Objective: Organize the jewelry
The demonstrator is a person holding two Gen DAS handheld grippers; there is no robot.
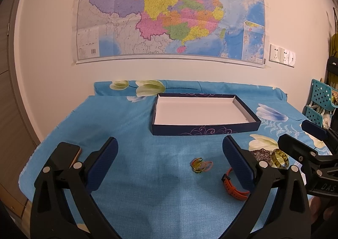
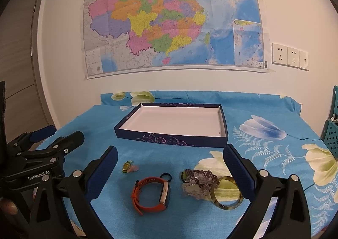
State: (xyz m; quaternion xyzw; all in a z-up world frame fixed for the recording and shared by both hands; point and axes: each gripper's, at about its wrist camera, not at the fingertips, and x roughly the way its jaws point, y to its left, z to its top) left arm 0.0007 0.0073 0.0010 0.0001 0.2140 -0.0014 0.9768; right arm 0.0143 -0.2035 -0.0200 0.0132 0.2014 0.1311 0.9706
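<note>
The surface [image 2: 147,217], spread with a blue flowered cloth, carries everything the task needs. At its far middle lies the dark blue box lid [image 2: 173,140], open side up, its white inside bare; nothing has gone into it yet, so the sorting seems to be at its very start.

Both tools hang over the near edge with nothing between their pads. The right hand-held gripper [image 2: 170,155] is spread wide and looks straight down on the jewelry; the left hand-held gripper [image 1: 170,147] is equally spread and sits further left, with only the hair ties in its gap.

From the right wrist view the pieces lie in a loose row near the front. The orange smartwatch [image 2: 151,193] rests on its side at the middle, a small dark ring [image 2: 165,176] touching its far edge. Just right of it is a heap of beaded bracelets [image 2: 197,181], and the amber bangle [image 2: 226,193] lies against that heap on its right. A small bunch of coloured hair ties [image 2: 128,167] sits apart to the left.

A good first grasp is probably the watch: it stands clear of the beads, and closing across the strap rather than the case should hold it firmly. The bangle should be lifted straight up, or it may drag beads along with it.
</note>
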